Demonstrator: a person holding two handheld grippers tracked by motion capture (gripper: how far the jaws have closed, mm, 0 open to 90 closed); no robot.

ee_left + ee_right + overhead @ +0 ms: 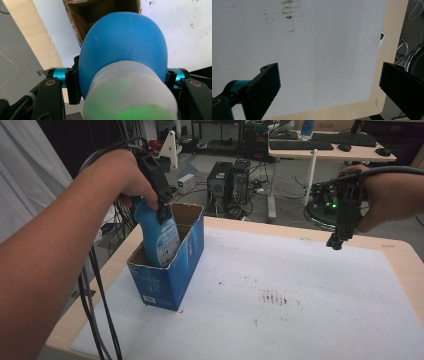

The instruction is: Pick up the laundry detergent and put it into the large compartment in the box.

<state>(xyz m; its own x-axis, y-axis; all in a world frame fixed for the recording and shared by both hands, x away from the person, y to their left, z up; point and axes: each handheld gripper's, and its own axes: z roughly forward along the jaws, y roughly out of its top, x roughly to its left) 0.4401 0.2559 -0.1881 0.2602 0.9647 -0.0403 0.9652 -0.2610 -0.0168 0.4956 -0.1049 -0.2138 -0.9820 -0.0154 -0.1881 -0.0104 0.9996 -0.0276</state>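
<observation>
- So, the wooden table has a big white mat over most of it, with some dark smudges near the middle.
- A blue cardboard box stands open-topped at the mat's left side.
- A blue bottle is tilted halfway down into the box, with the left gripper clamped on its neck.
- The right gripper hangs over the table's far right, jaws wide apart, holding nothing.

wooden table, white mat, blue box
</observation>
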